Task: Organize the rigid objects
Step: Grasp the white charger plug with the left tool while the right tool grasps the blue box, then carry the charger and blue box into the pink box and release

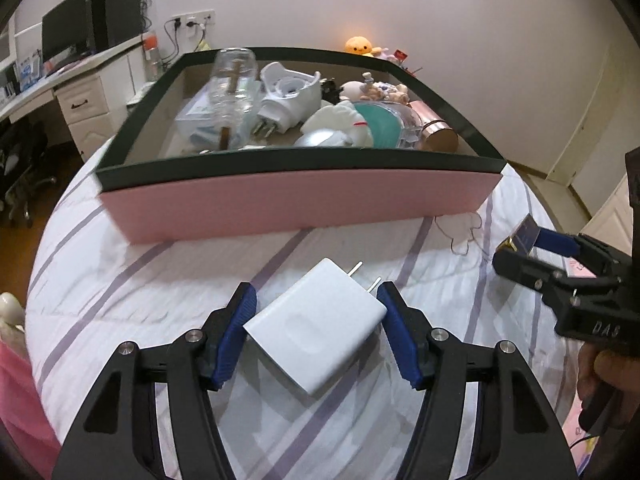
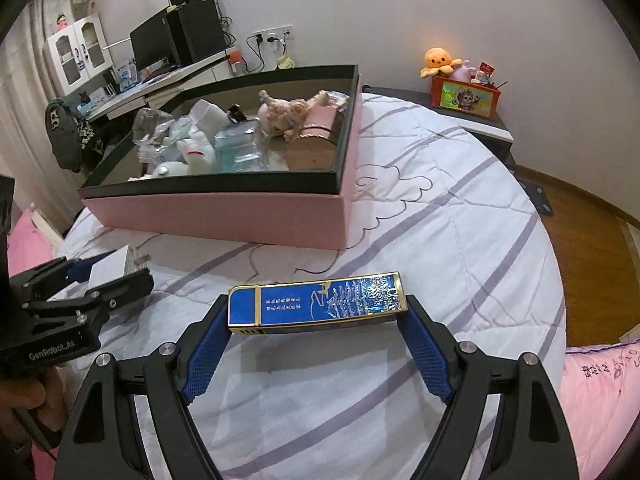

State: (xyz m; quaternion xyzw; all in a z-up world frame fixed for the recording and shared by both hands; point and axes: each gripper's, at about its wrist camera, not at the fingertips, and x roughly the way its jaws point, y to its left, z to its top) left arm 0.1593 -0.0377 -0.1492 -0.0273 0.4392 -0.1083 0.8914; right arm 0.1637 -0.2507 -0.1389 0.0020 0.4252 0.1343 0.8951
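Note:
My left gripper (image 1: pixel 318 296) is shut on a white power adapter (image 1: pixel 316 324), prongs pointing toward the box, held just above the bed. My right gripper (image 2: pixel 316 306) is shut on a blue and gold flat box (image 2: pixel 316 305), held crosswise between the fingertips. The pink box with a dark green rim (image 1: pixel 296 200) lies ahead on the bed and holds a clear bottle (image 1: pixel 234 84), a white plug (image 1: pixel 280 108), plush toys and other items. The right gripper also shows at the right of the left wrist view (image 1: pixel 516 248). The left gripper shows at the left of the right wrist view (image 2: pixel 120 272).
The bed has a white quilt with purple stripes (image 2: pixel 440 220). A desk with a monitor (image 1: pixel 64 36) stands at the back left. A nightstand with an orange plush and a red box (image 2: pixel 464 96) stands at the back right. Pink bedding (image 2: pixel 600 392) lies at the near edges.

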